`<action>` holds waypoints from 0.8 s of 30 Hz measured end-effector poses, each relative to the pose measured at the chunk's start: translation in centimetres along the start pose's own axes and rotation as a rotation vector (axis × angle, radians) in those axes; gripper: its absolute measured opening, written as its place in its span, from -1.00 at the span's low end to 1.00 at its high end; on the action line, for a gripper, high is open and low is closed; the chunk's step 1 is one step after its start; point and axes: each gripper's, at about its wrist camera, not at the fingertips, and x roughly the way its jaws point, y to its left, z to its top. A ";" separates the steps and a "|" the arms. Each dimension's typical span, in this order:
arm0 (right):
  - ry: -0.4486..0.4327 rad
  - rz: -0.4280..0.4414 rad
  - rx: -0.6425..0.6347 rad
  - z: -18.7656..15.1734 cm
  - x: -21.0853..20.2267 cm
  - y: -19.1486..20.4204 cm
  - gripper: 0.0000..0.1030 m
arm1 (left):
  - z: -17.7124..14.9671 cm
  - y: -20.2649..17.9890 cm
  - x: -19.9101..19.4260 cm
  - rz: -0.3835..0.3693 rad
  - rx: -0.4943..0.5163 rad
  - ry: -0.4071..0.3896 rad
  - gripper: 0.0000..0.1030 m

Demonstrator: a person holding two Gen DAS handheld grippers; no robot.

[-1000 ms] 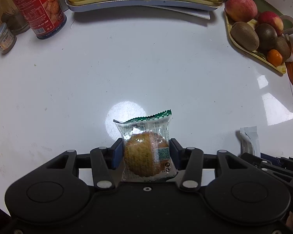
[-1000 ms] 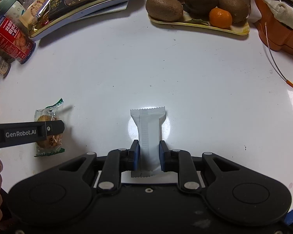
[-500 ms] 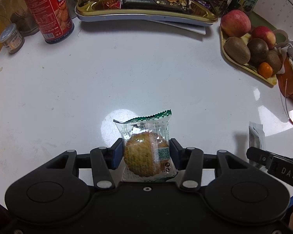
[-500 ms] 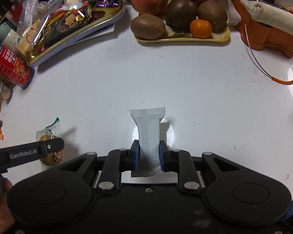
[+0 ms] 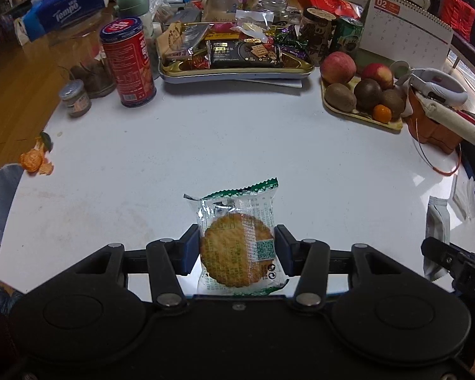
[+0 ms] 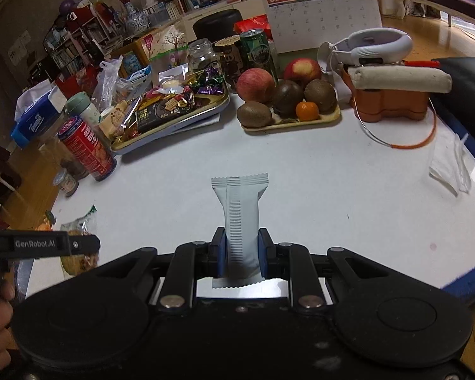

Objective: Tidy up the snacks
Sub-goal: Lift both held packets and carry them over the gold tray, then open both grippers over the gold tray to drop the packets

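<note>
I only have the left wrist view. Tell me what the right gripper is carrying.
Observer: The right gripper is shut on a plain white bar packet, held upright across its middle.
Operator: Confirm the snack tray isn't blocked on that side.
Observer: From the right wrist, the gold snack tray shows bare white table in front of it.
Operator: Check my cookie packet from there.
Observer: Only its green-edged top shows, behind the left gripper's black finger.
</note>
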 end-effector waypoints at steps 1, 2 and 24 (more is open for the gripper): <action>-0.002 -0.002 -0.004 -1.3 -0.7 -0.2 -0.58 | -1.2 0.0 -0.4 -0.002 0.005 -0.005 0.08; -0.003 -0.004 -0.004 -2.5 -1.3 -0.4 -0.58 | -2.4 0.2 -0.9 -0.009 0.008 -0.008 0.08; -0.134 0.147 -0.077 -12.6 -8.9 0.3 -0.57 | -16.6 -2.2 -5.9 -0.031 0.093 -0.146 0.08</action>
